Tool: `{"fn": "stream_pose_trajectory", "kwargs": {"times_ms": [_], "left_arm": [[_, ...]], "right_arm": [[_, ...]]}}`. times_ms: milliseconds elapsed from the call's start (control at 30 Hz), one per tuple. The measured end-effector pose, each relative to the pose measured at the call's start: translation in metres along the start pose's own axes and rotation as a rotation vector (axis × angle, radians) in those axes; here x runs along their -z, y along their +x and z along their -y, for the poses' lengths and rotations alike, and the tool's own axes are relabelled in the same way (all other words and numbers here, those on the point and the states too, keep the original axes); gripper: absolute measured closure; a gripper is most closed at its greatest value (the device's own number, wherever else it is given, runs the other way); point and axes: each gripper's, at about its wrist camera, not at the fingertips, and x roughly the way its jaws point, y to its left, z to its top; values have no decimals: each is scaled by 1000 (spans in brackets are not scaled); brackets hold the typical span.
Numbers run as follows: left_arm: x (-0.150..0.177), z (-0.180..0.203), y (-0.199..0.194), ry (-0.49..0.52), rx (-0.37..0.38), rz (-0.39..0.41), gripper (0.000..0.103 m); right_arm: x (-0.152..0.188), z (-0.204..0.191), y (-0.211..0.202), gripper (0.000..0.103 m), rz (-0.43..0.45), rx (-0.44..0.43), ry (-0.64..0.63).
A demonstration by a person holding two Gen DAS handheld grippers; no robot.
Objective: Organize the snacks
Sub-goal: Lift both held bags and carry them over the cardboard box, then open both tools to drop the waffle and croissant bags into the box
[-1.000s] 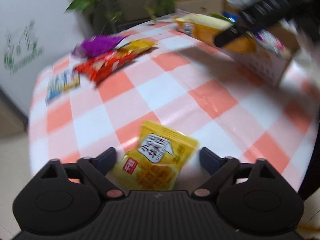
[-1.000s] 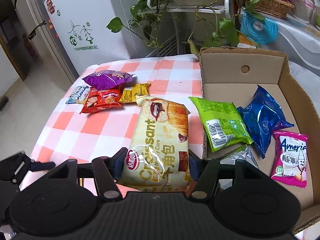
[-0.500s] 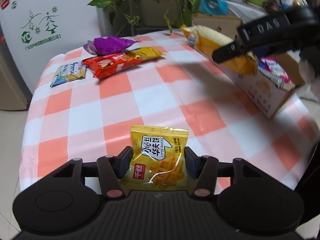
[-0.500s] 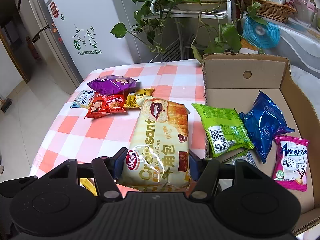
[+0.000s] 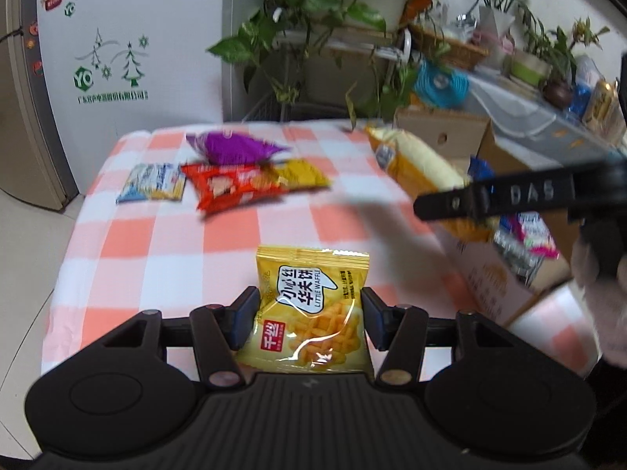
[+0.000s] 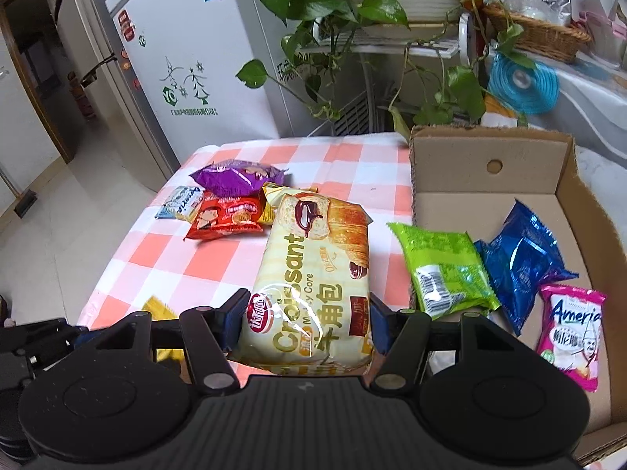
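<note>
A small yellow waffle packet [image 5: 311, 307] is held clear of the checked bench [image 5: 164, 243], its printed face upward. A long croissant pack [image 6: 313, 293] is held lengthwise beside the cardboard box [image 6: 486, 172]. Green [image 6: 443, 270], blue [image 6: 521, 258] and pink [image 6: 572, 329] packets lie in the box. Purple [image 6: 235, 176], red [image 6: 225, 217], yellow [image 5: 301, 174] and pale blue [image 6: 180, 203] packets are clustered at the bench's far left.

A home kitchen corner: fridge [image 6: 188, 78] far left, potted plants [image 6: 352, 11] behind a checked-cloth counter [image 6: 164, 262], wicker basket [image 6: 537, 35] far right.
</note>
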Motion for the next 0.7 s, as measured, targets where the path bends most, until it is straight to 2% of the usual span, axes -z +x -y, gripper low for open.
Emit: {"fn": "stream_pose_trajectory", "kwargs": {"times_ms": [300,700], "left_arm": [[-33,31,-2,13,32,73,48],[-57,77,7,27,101,114,48]], "right_arm": [[-11,19,-25,35,87,33,29],[-14,67,-67,35,171,106,97]]}}
